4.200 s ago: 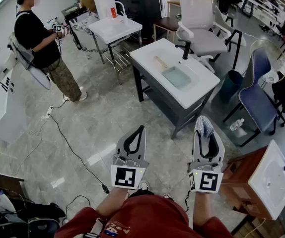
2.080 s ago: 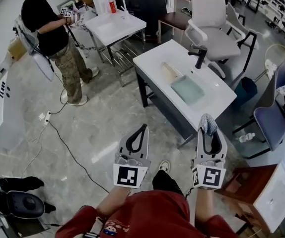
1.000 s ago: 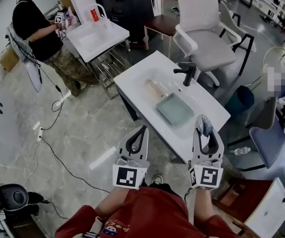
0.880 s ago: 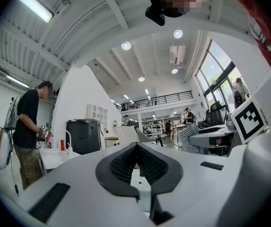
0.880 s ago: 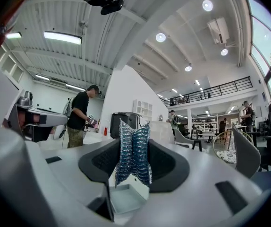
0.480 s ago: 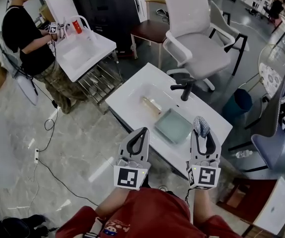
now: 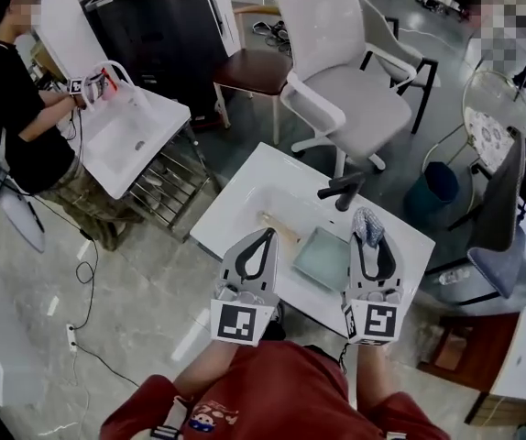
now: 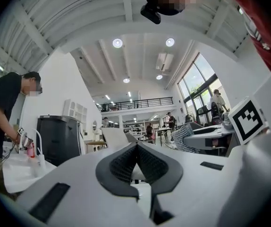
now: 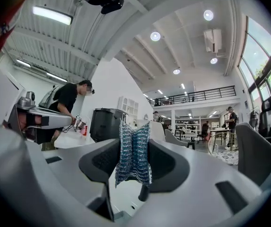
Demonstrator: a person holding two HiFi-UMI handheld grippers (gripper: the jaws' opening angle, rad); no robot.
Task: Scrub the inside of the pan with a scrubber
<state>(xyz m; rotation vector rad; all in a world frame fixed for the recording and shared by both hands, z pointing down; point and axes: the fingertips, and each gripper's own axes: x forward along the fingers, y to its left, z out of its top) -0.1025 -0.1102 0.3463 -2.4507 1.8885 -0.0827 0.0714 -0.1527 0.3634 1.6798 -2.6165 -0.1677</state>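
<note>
A pale green rectangular pan lies on the white sink table, beside a wooden-handled item. My right gripper hovers over the pan's right edge, shut on a blue-grey mesh scrubber. In the right gripper view the scrubber hangs pinched between the jaws of the right gripper. My left gripper is held over the table's near left part, shut with nothing in it. In the left gripper view the jaws of the left gripper meet at the tip.
A black faucet stands behind the pan. A white office chair is beyond the table. At the left a person works at another white sink. A blue bin, a grey chair and a wooden cabinet stand right.
The sink table with the pan has come much closer and now lies under both grippers. The grippers keep the same pose, and the right one still holds the scrubber.
</note>
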